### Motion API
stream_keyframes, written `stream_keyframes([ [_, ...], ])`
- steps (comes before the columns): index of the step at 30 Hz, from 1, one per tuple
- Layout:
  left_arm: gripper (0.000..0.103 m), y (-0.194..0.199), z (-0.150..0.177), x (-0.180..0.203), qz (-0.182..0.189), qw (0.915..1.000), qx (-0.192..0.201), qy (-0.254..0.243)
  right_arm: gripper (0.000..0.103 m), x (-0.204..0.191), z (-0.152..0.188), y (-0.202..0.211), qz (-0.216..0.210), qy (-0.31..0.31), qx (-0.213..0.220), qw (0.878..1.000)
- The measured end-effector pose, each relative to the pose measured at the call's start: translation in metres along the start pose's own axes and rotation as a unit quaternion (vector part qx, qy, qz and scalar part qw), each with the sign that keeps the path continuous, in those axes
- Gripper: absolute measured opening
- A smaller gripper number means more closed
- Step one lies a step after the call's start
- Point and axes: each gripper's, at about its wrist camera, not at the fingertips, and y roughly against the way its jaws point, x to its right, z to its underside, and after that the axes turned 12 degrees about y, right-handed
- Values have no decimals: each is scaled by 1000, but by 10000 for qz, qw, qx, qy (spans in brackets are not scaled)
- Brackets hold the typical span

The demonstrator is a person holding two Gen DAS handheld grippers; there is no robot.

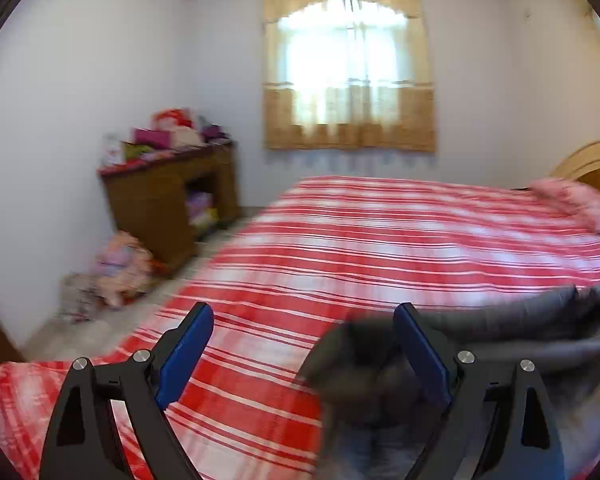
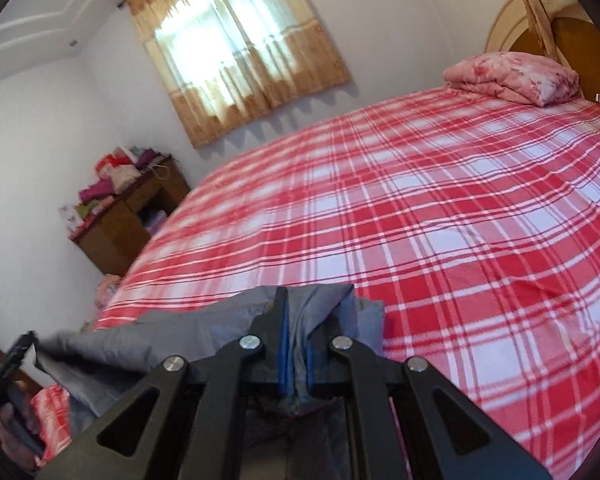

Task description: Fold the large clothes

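Grey garment pinched in our right gripper, over the bed.
We see it stretching leftward toward our left gripper, whose jaws gape, cloth just beside its right finger, ungripped.

In the left wrist view the grey garment is smeared by motion and runs off the right edge — its shape cannot be told. The clutter on the wooden cabinet is too blurred to name. In the right wrist view the left gripper is perhaps half cut off — only a dark blur.
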Motion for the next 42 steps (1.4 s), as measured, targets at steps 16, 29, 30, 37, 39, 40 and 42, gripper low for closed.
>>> stream_keyframes([
  [16, 92, -50, 42, 109, -439, 9958, -469, -651, 39, -98, -9, -42, -135, 979, -440, 9941],
  [29, 92, -133, 88, 149, -380, 9867, -1136, -1101, 34, -114, 44, -115, -77, 1614, -1060, 9811],
  [30, 92, -136, 89, 151, -366, 9861, -1162, -1132, 34, -112, 45, -114, -82, 1583, -1030, 9820],
  [37, 98, -156, 96, 150, -336, 9847, -1418, -952, 34, -108, 47, -120, -226, 1369, -1001, 9853],
  [39, 100, -160, 98, 147, -347, 9839, -1511, -895, 34, -109, 48, -121, -215, 1378, -1030, 9849],
  [40, 100, -162, 99, 147, -358, 9832, -1557, -886, 34, -109, 48, -123, -213, 1377, -1060, 9846],
  [42, 101, -165, 101, 147, -401, 9819, -1611, -913, 35, -109, 49, -127, -225, 1359, -1140, 9839],
])
